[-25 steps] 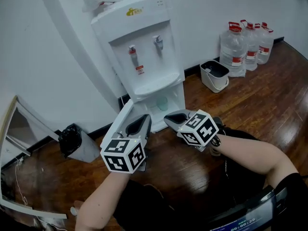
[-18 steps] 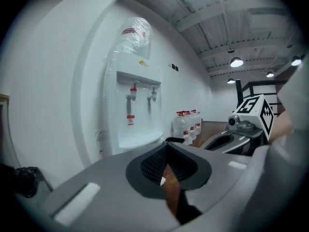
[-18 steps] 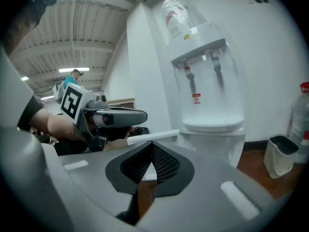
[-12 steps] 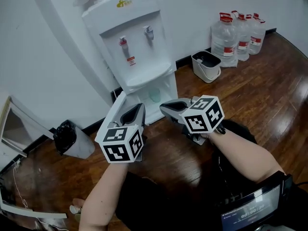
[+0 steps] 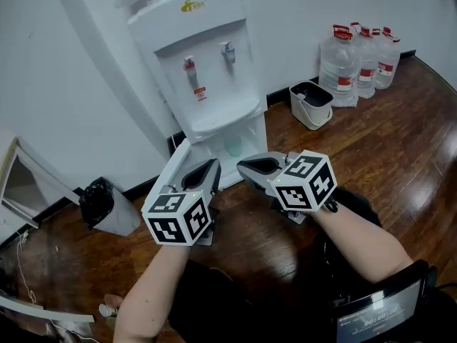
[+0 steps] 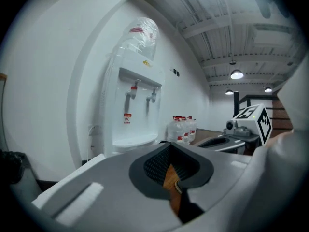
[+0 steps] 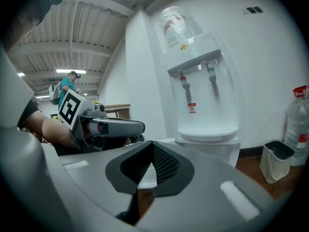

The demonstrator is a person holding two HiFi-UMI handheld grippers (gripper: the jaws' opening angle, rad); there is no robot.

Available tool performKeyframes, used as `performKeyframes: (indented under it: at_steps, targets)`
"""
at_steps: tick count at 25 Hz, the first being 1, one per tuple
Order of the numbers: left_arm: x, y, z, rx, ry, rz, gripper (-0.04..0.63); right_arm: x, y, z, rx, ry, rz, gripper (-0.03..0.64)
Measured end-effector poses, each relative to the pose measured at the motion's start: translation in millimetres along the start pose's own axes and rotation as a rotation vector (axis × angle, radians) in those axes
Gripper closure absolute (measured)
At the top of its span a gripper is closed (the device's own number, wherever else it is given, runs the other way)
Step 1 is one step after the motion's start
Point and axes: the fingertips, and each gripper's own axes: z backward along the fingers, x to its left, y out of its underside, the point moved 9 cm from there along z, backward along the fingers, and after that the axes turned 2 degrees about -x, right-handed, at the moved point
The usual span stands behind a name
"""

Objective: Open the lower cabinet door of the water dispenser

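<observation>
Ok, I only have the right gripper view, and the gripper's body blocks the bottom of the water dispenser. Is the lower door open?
Observer: Yes. The head view shows the door swung out to the left.
Operator: Anything inside?
Observer: A pale green cup stands inside.
Operator: Is the left gripper on the door?
Observer: Its own view shows the jaws have just been opening. They are apart, with nothing between them.

Glossy wood floor [image 5: 400,134]; smooth plastic water dispenser [image 5: 207,70].
</observation>
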Motion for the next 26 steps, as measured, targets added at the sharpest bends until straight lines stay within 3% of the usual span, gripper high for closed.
performKeyframes:
  at_steps: [8,13,17,26]
  targets:
    - [1.5,0.0,1.3,0.001,-0.002,-0.036,0.434,-1.3,-2.0,4.7,0.001,0.022,0.019,0.617]
    - [0.0,0.4,-1.0,-0.014,0.02,0.021,0.434,-2.4,-0.2,5.2,0.025,0.036,0.03,0.617]
    - [-4.2,0.1,-0.4,-0.013,0.027,-0.018,0.434,-0.8,-3.2,8.8,0.004,0.032,0.034,0.617]
    - [-0.9,1.4,0.5,-0.013,0.027,0.014,0.434,-0.3,-2.9,8.8,0.008,0.04,0.033,0.617]
